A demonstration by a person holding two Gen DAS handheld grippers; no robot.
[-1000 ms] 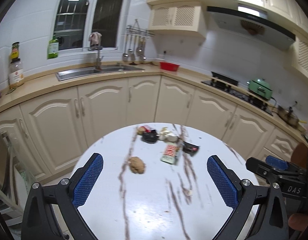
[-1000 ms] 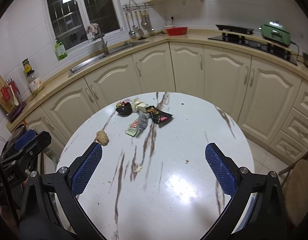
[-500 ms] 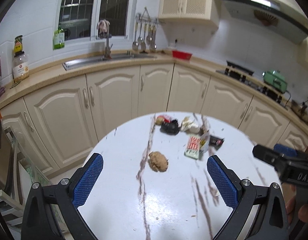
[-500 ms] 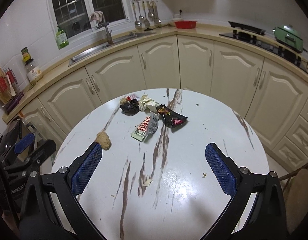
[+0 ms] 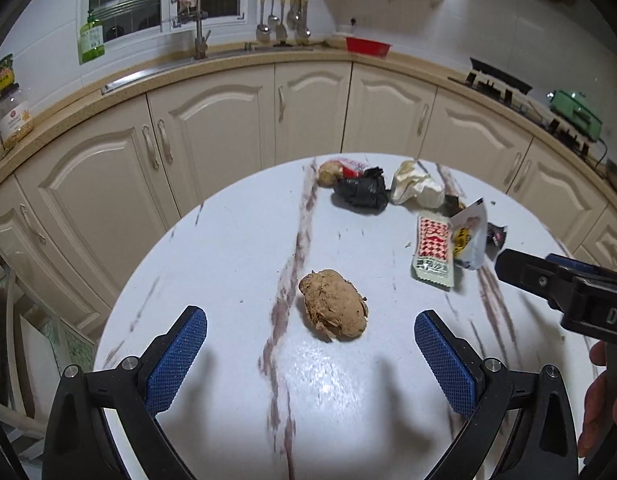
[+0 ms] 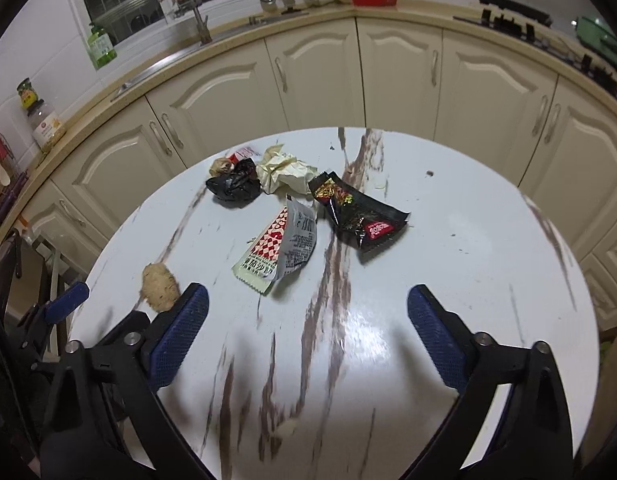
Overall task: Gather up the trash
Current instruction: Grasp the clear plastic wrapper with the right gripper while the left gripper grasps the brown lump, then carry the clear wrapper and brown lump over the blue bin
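Your left gripper (image 5: 310, 356) has its jaws spread wide with nothing between them; the right gripper (image 6: 308, 332) is also open, its jaws having just narrowed slightly around bare table (image 6: 468, 240). The brown lump (image 5: 333, 304) lies on the table just ahead of your left jaws, centred, nearer that hand. Its long axis runs slightly diagonally, away from you toward the left.

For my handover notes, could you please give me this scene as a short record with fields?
surface: round white marble-look table
trash: brown lump; red-checked sachet; black snack wrapper; black bag; crumpled paper
left gripper: open, empty, brown lump just ahead
right gripper: open, empty, jaws just narrowing
collected: nothing yet
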